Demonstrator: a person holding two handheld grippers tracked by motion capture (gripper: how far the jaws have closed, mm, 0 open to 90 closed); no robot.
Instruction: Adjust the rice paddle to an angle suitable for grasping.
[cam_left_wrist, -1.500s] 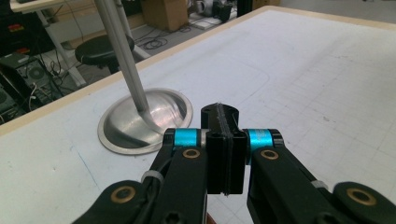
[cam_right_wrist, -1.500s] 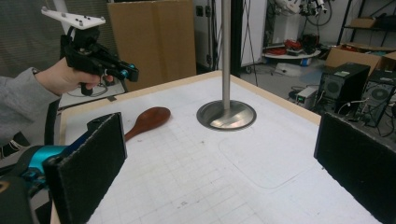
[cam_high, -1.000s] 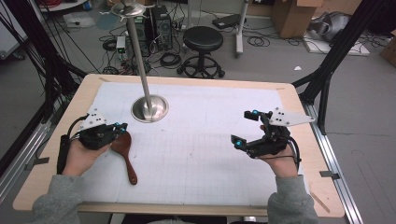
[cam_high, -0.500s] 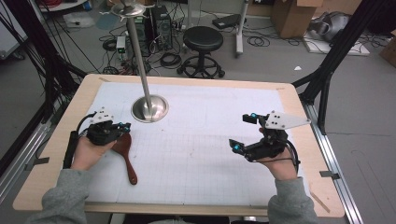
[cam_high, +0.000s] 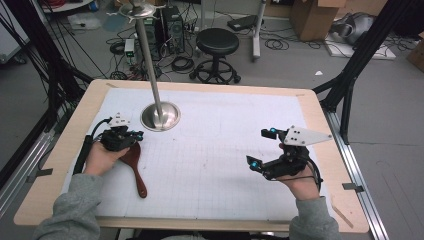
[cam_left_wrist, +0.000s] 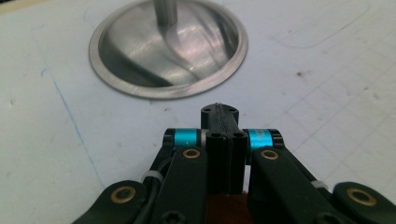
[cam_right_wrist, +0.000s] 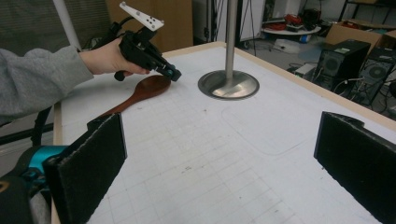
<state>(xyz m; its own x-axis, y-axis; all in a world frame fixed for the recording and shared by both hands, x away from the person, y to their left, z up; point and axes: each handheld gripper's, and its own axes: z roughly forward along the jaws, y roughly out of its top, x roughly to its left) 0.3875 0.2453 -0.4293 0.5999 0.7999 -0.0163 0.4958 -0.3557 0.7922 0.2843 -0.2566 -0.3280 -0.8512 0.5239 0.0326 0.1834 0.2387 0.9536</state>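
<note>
A dark brown wooden spoon (cam_high: 136, 167) lies on the white gridded mat at the left, bowl toward the far side and handle toward the near edge. My left gripper (cam_high: 134, 135) is shut with its jaws pressed together and nothing between them, and its tips hover just over the spoon's bowl (cam_right_wrist: 150, 87). In the left gripper view the closed tips (cam_left_wrist: 219, 112) point at the steel base, with a sliver of the spoon (cam_left_wrist: 225, 211) beneath. My right gripper (cam_high: 260, 148) stands open at the right, its pads (cam_right_wrist: 93, 161) wide apart over bare mat.
A steel pole on a round dished base (cam_high: 160, 116) stands at the mat's far left, just beyond the left gripper. The wooden table edge (cam_high: 327, 140) frames the mat. Beyond the table are a black stool (cam_high: 216, 42), cables and computer cases on the floor.
The left hand has moved right and slightly down, bringing its shut gripper over the spoon's bowl. The right hand has kept still, and the spoon has not moved.
</note>
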